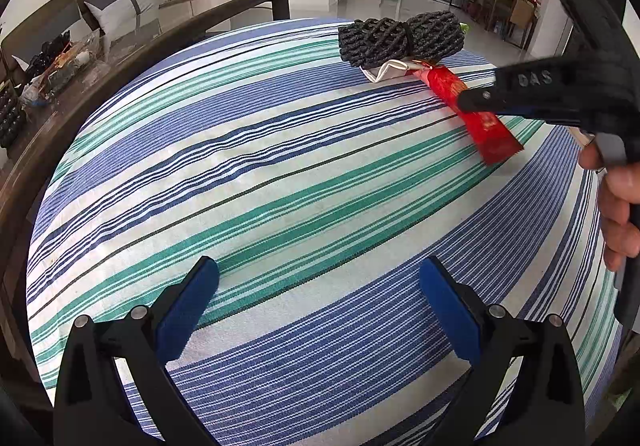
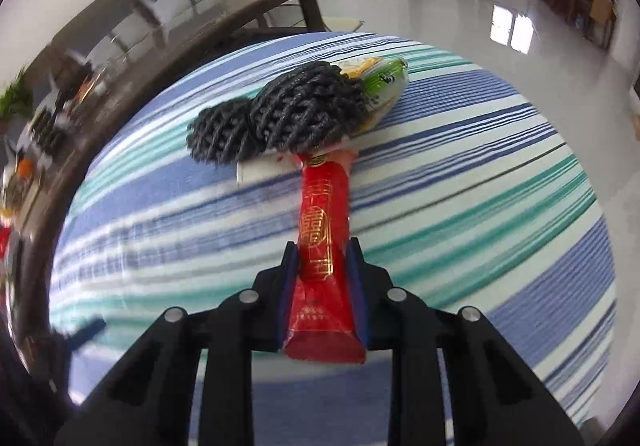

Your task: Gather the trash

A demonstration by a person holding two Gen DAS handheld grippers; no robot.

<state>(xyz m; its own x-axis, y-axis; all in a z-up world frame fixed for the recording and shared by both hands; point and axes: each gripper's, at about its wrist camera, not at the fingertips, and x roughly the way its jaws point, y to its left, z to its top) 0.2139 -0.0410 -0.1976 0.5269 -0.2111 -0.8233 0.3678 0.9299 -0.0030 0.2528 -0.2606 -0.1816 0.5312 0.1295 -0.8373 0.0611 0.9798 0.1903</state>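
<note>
A long red wrapper (image 2: 325,230) with gold print lies on the striped tablecloth (image 2: 460,174), its far end tucked under a black foam net (image 2: 280,118). My right gripper (image 2: 322,258) is shut on the wrapper's near part, both blue pads pressing its sides. A green and yellow packet (image 2: 380,86) sits behind the net, and a white paper scrap (image 2: 256,170) lies under it. In the left wrist view the right gripper (image 1: 472,100) reaches in from the right over the red wrapper (image 1: 486,126), near the black net (image 1: 400,36). My left gripper (image 1: 320,300) stands open above bare cloth.
A dark wooden bench arm (image 1: 168,30) curves along the left side of the table. A glass-topped side table (image 1: 64,66) with clutter stands at the far left. A person's hand (image 1: 618,206) holds the right gripper at the right edge. Pale tiled floor (image 2: 460,14) lies beyond.
</note>
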